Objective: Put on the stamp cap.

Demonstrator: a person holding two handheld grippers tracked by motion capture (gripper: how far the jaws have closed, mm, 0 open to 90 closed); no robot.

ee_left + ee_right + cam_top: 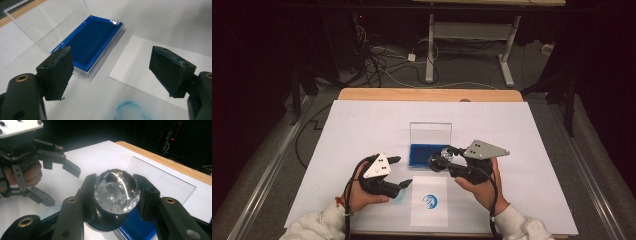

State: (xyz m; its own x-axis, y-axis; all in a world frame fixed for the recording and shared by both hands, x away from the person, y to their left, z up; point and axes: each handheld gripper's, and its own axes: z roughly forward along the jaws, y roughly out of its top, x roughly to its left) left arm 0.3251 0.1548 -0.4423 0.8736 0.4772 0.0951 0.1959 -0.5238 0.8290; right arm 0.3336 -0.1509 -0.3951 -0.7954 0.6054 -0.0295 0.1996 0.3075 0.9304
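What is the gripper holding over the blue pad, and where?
The right gripper clamps a stamp's clear faceted knob on two sides; the left gripper holds nothing.

I work in what looks like a lab or recording room, not a home. My tabletop (362,95) is a plain wooden board covered with white sheets (362,130), standing on grey carpet (272,150). Black curtains (247,60) close off both sides. Loose cables (377,60) run across the floor behind, past a wall plug (411,57) and the white metal legs of a second desk (472,30).
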